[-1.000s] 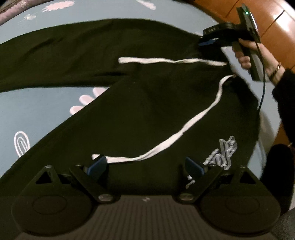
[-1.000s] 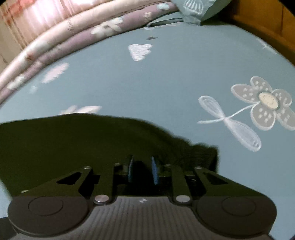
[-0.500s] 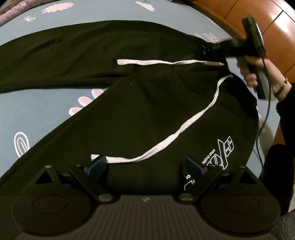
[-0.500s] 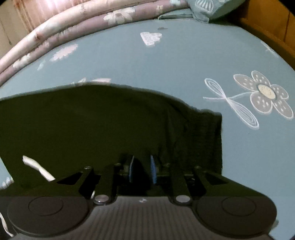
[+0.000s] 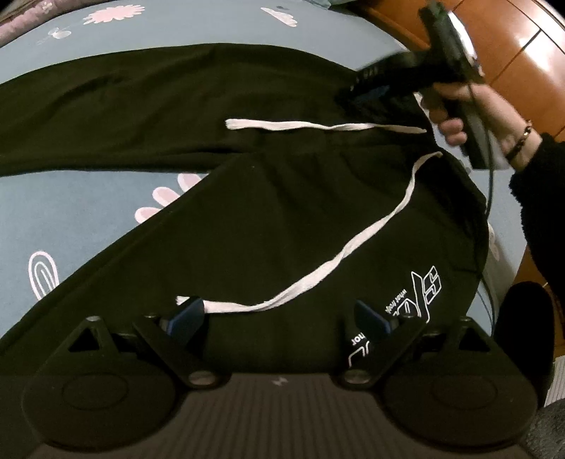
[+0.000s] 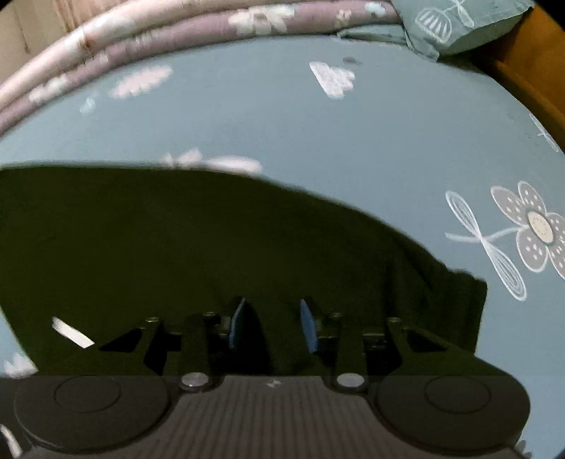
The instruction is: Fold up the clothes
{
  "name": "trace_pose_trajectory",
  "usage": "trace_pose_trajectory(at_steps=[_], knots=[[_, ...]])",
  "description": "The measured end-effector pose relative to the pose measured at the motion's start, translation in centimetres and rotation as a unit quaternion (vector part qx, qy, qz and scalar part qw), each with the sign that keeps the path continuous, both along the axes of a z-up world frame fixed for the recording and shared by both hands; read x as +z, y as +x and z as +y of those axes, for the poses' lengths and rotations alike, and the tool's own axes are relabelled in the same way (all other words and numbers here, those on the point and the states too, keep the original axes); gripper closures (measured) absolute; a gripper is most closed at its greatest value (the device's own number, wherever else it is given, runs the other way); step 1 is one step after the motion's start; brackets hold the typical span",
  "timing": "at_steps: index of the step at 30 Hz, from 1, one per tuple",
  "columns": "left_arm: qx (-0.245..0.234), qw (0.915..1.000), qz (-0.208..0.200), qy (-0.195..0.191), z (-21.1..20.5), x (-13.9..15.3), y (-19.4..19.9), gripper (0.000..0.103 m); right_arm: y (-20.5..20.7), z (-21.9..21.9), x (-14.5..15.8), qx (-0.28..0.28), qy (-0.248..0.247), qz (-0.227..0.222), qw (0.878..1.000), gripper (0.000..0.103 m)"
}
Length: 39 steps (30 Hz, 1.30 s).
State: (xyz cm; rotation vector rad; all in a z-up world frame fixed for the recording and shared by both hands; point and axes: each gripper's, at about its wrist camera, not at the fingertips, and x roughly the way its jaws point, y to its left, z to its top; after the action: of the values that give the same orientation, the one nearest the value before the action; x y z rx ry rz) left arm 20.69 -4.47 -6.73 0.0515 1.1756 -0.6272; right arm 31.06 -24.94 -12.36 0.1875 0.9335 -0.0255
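Releasing waistband corner: right gripper (image 6: 270,326) jaws opening, cloth between pads. Left gripper (image 5: 279,317) jaws wide, empty. Black trousers (image 5: 268,212) flat on bed (image 6: 317,141), legs running far-left.

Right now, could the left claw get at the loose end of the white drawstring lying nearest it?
Probably yes. The left claw is wide open above the black sweatpants, and the white drawstring end lies beside its left finger with nothing over it.

Blue floral bedsheet (image 6: 282,116), rolled quilt (image 6: 148,31)
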Motion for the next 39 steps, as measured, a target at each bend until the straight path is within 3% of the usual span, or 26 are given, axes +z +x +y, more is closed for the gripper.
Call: trace_pose_trajectory(at_steps=[4,8,12,14,18,21,24,28,32,35,39], knots=[[0.0,1.0,0.001,-0.003,0.0,0.1,-0.1,0.011,2.8,2.3,1.9,0.033,0.008,-0.071,0.997,0.064],[0.001,1.0,0.0,-0.001,0.0,0.0,0.0,0.011,7.2,4.2,0.6,0.047,0.008,-0.098,0.994,0.064],[0.006,1.0,0.006,-0.002,0.2,-0.4,0.3,0.011,9.0,4.4,-3.2,0.041,-0.017,-0.04,0.998,0.065],[0.008,0.9999,0.007,-0.005,0.3,-0.4,0.3,0.011,7.5,4.9,-3.9,0.057,-0.039,-0.05,0.996,0.065],[0.002,0.9999,0.007,-0.008,0.1,-0.3,0.0,0.011,5.3,4.3,-3.4,0.072,-0.052,-0.036,0.995,0.064],[-0.005,1.0,0.006,-0.004,-0.4,-0.5,-0.1,0.011,5.0,3.9,-1.7,0.063,-0.021,-0.044,0.997,0.064],[-0.008,0.9999,0.007,-0.003,-0.6,-0.7,-0.1,0.011,6.1,4.3,-0.3,0.061,-0.002,-0.081,0.995,0.064],[-0.002,0.9999,0.011,0.0,-0.4,-0.9,0.3,0.011,9.0,5.6,-1.2,0.062,0.03,-0.068,0.995,0.064],[0.005,0.9999,0.015,0.002,-0.2,-1.3,0.4,0.011,9.7,7.1,-3.5,0.083,-0.005,-0.034,0.996,0.059],[0.008,0.9998,0.016,-0.003,-0.1,-1.2,0.4,0.011,8.5,7.5,-2.6,0.126,-0.026,-0.009,0.992,0.056],[0.005,0.9999,0.014,-0.002,-0.3,-1.1,0.3,0.011,7.6,4.7,-0.2,0.101,0.0,-0.042,0.994,0.056]])
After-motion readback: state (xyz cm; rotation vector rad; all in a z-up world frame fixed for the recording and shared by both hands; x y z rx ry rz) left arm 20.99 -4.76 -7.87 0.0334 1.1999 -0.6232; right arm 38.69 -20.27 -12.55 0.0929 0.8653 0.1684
